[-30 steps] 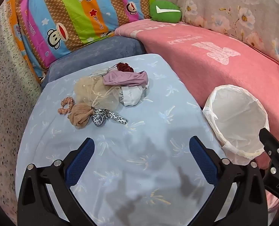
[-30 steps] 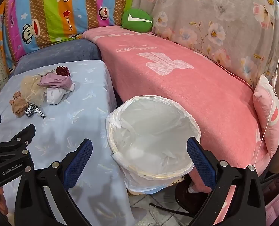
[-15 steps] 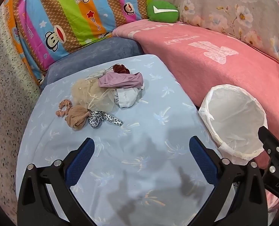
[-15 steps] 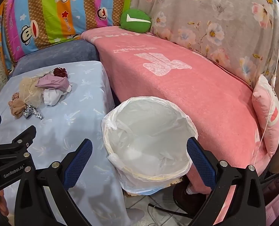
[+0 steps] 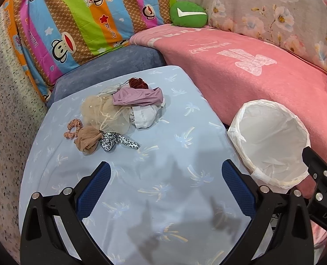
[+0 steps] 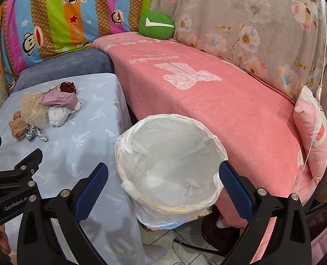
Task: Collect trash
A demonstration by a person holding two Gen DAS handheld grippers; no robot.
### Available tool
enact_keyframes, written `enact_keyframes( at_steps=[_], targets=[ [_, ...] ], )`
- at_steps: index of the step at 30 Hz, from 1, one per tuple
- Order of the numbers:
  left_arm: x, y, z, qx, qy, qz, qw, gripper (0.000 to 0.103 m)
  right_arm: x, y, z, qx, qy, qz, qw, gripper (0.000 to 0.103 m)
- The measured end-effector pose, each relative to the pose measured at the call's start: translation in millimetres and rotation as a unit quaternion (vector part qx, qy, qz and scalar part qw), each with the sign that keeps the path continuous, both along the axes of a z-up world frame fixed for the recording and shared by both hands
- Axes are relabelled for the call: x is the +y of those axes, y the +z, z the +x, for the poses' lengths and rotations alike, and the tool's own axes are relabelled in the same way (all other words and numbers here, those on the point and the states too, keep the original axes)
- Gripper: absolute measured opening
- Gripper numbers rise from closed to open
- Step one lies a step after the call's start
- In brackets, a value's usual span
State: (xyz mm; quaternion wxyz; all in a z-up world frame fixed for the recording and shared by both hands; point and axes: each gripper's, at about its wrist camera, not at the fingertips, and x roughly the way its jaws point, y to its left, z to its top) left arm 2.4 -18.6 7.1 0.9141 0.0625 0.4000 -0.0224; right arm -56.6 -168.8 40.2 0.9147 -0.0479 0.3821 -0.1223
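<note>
A heap of fabric scraps [image 5: 119, 110] [image 6: 44, 110] lies on the light blue table [image 5: 163, 154] [image 6: 86, 145]: beige tulle, a mauve cloth [image 5: 139, 96], a white piece [image 5: 144, 117], a dark red scrunchie [image 5: 138, 83], a tan bundle [image 5: 88, 140] and a leopard-print strip [image 5: 119, 142]. A bin lined with a white bag [image 5: 271, 141] [image 6: 170, 161] stands to the right of the table, against the pink couch. My left gripper [image 5: 165, 185] hangs open above the table's near part, short of the heap. My right gripper [image 6: 163, 187] is open over the bin's near rim, holding nothing.
A pink blanket covers the couch [image 6: 207, 84] behind the bin, with a green cushion [image 5: 189, 14] and a striped cartoon pillow [image 5: 79, 17] at the back. A pink pillow [image 6: 313, 130] lies at the couch's right end. Tiled floor and a cable [image 6: 185, 245] show under the bin.
Both grippers have drawn back a little and drifted left; the heap and the bin now sit slightly farther off and lower in view. Both stay open and empty.
</note>
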Motion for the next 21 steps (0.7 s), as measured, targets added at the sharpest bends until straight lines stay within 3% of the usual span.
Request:
enact_keyframes(
  at_steps=[21],
  targets=[
    [-5.0,4.1,-4.2,-0.004,-0.003,0.002,1.0,0.096,-2.0,5.8,-5.2,-0.009,-0.003,0.0,1.0,0.097]
  ],
)
